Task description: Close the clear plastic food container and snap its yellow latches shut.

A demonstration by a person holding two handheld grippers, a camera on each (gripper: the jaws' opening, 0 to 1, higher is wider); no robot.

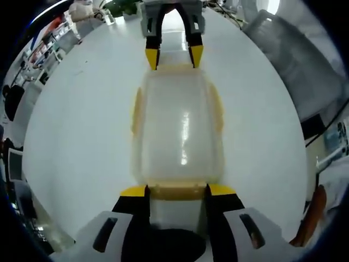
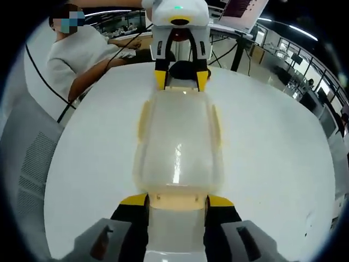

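White round tabletop (image 1: 82,136), office desks and a seated person (image 2: 82,54) behind it.

Item: clear plastic food container (image 1: 178,131), lid on, resting lengthwise at the middle of the tabletop. Yellow latches lay along both long sides (image 1: 137,112) and at each short end.

Left claw (image 1: 177,191): jaws parted to a medium gap, yellow tips set either side of the near end latch (image 1: 177,190), touching or just beside it; a firm grip could not be told. In the right gripper view the same claw (image 2: 181,79) stood at the far end of the container.

Right claw (image 2: 177,201): jaws parted likewise, tips flanking the opposite end latch (image 2: 177,197); grip could not be told. In the left gripper view it (image 1: 174,57) stood at the far end.
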